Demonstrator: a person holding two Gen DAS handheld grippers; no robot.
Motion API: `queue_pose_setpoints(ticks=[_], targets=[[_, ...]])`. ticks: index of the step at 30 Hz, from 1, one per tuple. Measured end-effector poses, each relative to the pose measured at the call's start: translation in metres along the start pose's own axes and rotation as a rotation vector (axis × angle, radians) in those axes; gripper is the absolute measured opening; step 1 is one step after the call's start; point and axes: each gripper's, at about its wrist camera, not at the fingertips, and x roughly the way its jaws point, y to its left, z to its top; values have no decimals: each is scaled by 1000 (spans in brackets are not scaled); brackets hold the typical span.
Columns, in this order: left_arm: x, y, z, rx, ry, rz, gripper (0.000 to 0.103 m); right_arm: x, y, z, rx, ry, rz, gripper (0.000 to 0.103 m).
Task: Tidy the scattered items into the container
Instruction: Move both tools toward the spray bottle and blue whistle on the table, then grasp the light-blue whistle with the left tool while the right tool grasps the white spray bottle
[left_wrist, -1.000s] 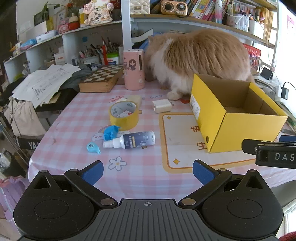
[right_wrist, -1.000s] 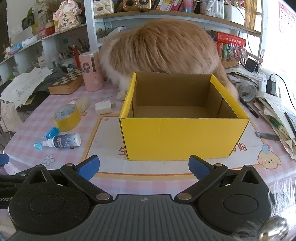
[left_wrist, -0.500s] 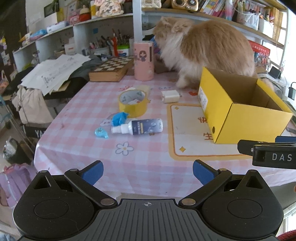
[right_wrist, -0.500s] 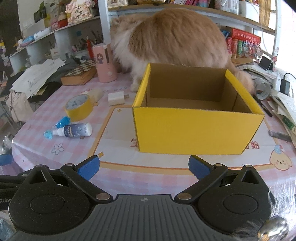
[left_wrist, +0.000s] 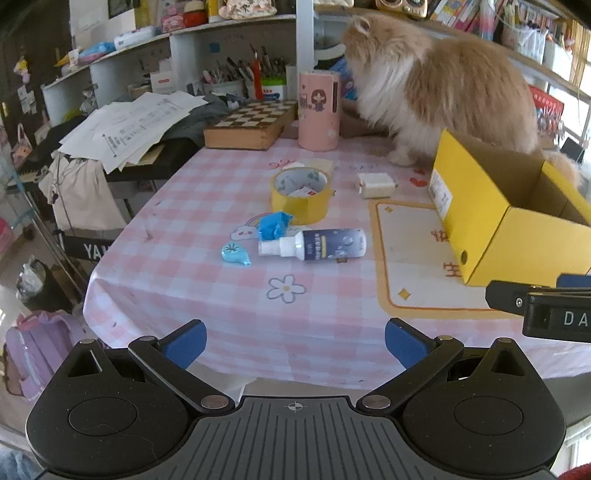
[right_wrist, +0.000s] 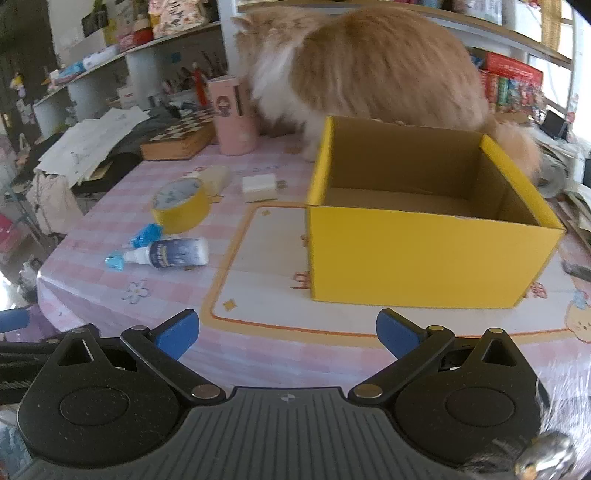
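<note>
An open yellow cardboard box (left_wrist: 491, 225) (right_wrist: 424, 254) stands on the pink checked tablecloth. Left of it lie a yellow tape roll (left_wrist: 300, 195) (right_wrist: 181, 205), a white charger block (left_wrist: 375, 184) (right_wrist: 260, 188), a small spray bottle (left_wrist: 314, 244) (right_wrist: 168, 255), a crumpled blue wrapper (left_wrist: 274, 226) (right_wrist: 146, 235) and a blue drop-shaped piece (left_wrist: 235, 253) (right_wrist: 115, 260). My left gripper (left_wrist: 294, 345) is open and empty near the table's front edge. My right gripper (right_wrist: 287, 334) is open and empty in front of the box.
A fluffy orange and white cat (left_wrist: 439, 88) (right_wrist: 365, 70) stands on the table behind the box. A pink cylinder (left_wrist: 318, 110) and a chessboard box (left_wrist: 251, 125) sit at the back. Papers (left_wrist: 129, 125) hang over the left side. Shelves stand behind.
Both grippers have pulled back from the table and lifted, so the items look farther away. The cat has raised its head and shifted left behind the box.
</note>
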Motion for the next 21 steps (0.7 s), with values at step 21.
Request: queue_pose_setpoints(ticks=[21], targets=[[55,76,44,-19,25,-87,103,59,75,43,-80,27,54,101]])
